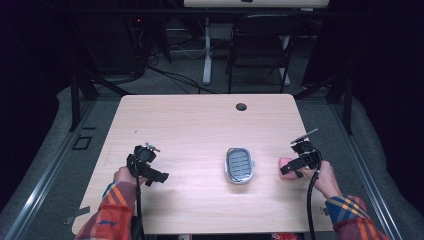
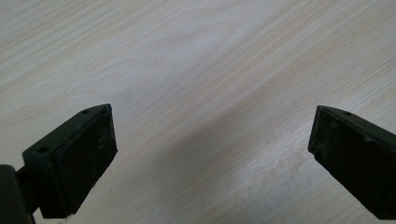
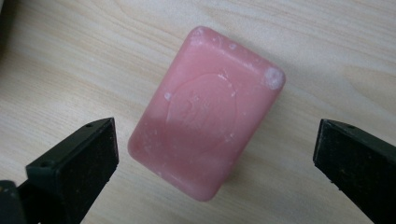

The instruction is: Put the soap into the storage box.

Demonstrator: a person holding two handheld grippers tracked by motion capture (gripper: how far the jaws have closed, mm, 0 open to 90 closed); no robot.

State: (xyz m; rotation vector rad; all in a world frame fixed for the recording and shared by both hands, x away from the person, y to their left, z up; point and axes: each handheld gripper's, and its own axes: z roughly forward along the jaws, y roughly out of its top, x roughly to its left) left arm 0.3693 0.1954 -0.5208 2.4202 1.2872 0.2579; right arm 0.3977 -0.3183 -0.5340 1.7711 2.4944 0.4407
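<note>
- High view: light wooden table (image 1: 200, 125) with a round cable hole (image 1: 241, 106) near the far edge; dark folding chair (image 1: 260, 47) on the floor beyond it.
- Grey soap dish (image 1: 240, 165) with a slotted insert, lying right of centre on the near half of the table.
- Pink soap bar (image 1: 284, 163) flat on the table, just right of the soap dish and apart from it, partly hidden by the right gripper (image 1: 289, 168).
- Right gripper held in the right hand (image 1: 325, 177) at the near right, directly over the soap; cable trailing toward the near edge.
- Left gripper (image 1: 161, 177) held in the left hand (image 1: 124, 176) at the near left, well apart from dish and soap, above bare wood.
- Plaid sleeves (image 1: 112, 210) entering from the near edge.
- Left gripper view: left gripper (image 2: 212, 144) with jaws spread wide; bare wood grain between them, nothing held.
- Right gripper view: right gripper (image 3: 217, 158) with jaws spread wide, one on each side of the pink soap bar (image 3: 205, 112); clear gaps both sides, no contact. Soap lying tilted, oval emblem pressed into the top face, corners scuffed white.
</note>
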